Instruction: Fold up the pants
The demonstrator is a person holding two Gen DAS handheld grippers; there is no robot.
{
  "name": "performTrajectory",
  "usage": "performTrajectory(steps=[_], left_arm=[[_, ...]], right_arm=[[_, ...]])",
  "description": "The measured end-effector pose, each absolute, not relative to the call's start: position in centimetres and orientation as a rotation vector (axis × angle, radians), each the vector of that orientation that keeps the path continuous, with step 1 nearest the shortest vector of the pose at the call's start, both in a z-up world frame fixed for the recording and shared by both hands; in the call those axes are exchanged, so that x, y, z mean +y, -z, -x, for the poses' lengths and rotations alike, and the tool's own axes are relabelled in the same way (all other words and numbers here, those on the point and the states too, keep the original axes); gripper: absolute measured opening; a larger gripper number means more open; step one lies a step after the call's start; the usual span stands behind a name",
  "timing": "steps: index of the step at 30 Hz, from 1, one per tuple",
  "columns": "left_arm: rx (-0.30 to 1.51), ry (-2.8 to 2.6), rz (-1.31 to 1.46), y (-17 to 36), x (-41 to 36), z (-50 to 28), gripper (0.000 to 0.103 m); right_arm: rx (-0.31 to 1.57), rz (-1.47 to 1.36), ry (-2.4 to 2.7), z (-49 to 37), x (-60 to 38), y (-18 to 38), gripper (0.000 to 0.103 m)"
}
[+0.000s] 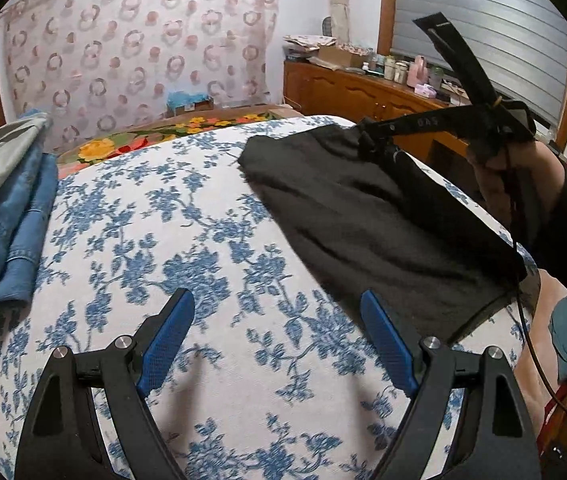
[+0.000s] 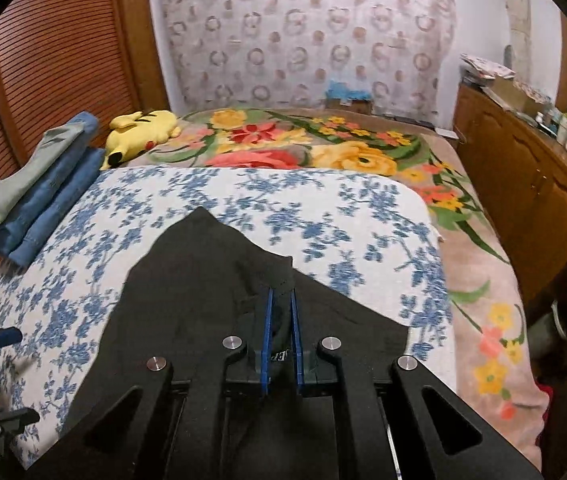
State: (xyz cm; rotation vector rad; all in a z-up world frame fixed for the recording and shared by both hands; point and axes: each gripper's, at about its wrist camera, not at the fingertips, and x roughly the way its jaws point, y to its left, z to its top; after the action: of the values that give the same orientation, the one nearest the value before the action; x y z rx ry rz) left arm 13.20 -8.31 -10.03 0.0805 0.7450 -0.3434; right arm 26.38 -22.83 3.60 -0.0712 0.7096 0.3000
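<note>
Black pants (image 1: 367, 216) lie on the white and blue floral cloth (image 1: 187, 232) on the bed, at the right of the left wrist view. My left gripper (image 1: 277, 316) is open and empty, just above the cloth, to the left of the pants' near edge. My right gripper (image 2: 281, 300) is shut on a bunched edge of the black pants (image 2: 203, 280) and lifts it slightly. The right gripper also shows in the left wrist view (image 1: 367, 136), at the pants' far end. The left gripper's fingertip (image 2: 1, 338) shows at the left edge of the right wrist view.
A stack of folded jeans and a grey garment (image 2: 39, 184) sits at the cloth's far left. A yellow plush toy (image 2: 139, 132) lies on the flowered blanket (image 2: 323, 148) beyond. A wooden cabinet (image 2: 523, 184) with clutter runs along the right.
</note>
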Motion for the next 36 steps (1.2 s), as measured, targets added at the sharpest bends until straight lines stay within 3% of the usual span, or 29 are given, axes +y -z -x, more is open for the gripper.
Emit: performTrajectory(steps=[5, 25, 26, 29, 36], left_arm=[[0.754, 0.354, -0.082, 9.9, -9.0, -13.9, 0.086], [0.867, 0.363, -0.121, 12.1, -10.9, -15.3, 0.086], [0.869, 0.364, -0.118, 12.1, -10.9, -15.3, 0.086], [0.875, 0.364, -0.110, 12.2, -10.7, -15.5, 0.086], [0.873, 0.361, -0.114, 12.2, -10.7, -15.4, 0.086]], right_arm=[[0.693, 0.037, -0.269, -26.4, -23.7, -3.9, 0.029], [0.839, 0.208, -0.322, -28.7, -20.6, -0.8, 0.029], [0.841, 0.219, -0.312, -28.9, -20.6, -0.7, 0.027], [0.835, 0.223, -0.311, -29.1, -21.1, -0.8, 0.006], [0.725, 0.143, -0.221, -28.4, -23.9, -2.3, 0.004]])
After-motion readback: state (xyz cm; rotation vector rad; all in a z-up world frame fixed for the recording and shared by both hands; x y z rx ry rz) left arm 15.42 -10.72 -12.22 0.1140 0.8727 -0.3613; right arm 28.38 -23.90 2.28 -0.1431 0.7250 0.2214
